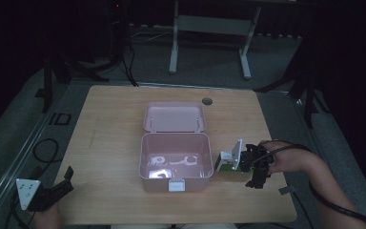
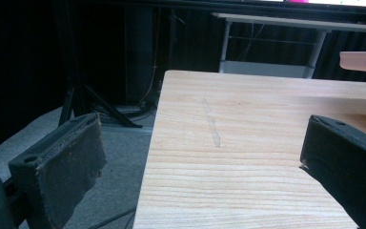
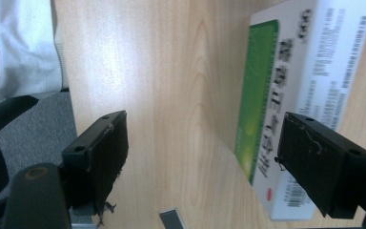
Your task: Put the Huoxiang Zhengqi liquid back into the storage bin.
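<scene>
resting on the wooden counter (image 1: pixel 109 119), a pink box (image 1: pixel 174 162) sits mid-surface with its lid (image 1: pixel 174 117) thrown back and small white items inside. left claw (image 1: pixel 59 187) hangs at the near left corner, jaws wide apart, nothing between them. right claw (image 3: pixel 205 157) is likewise spread and empty, just beside a green-and-white carton (image 3: pixel 290 81) lying at the box's right side.

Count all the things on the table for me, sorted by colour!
Pink: 1, the open pink lidded box
Green and white: 1, the green and white carton
Grey: 1, the small grey tab
White: cannot count; glare blurs the white items inside the box
Total: 3 clear things
</scene>
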### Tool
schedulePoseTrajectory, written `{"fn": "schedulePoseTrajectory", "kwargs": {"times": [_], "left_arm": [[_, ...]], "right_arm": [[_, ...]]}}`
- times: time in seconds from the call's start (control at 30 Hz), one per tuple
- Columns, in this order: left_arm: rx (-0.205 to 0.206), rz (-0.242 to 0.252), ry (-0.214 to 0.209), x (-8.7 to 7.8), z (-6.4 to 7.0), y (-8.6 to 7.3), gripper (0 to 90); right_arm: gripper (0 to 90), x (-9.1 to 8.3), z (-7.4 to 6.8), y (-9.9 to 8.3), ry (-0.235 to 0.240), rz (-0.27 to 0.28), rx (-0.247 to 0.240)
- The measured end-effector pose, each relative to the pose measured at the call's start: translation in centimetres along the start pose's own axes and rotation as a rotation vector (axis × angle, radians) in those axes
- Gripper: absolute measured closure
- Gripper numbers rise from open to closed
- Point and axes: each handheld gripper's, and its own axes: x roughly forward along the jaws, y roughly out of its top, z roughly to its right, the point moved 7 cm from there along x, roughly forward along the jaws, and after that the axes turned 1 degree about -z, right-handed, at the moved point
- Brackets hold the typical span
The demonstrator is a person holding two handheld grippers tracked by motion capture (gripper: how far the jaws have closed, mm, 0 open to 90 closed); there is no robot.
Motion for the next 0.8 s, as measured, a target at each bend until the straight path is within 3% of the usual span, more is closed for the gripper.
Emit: {"fn": "schedulePoseTrajectory", "kwargs": {"times": [0.33,0.8], "left_arm": [[0.001,-0.002,0.0,0.0,0.0,0.0,0.9],[0.001,-0.002,-0.002,0.1,0.0,-0.1,0.9]], "right_arm": [[14.8,-0.5,2.3,-0.4,-0.011,-0.006,0.018],[14.6,1.0,4.5,0.0,-0.002,-0.059,0.072]]}}
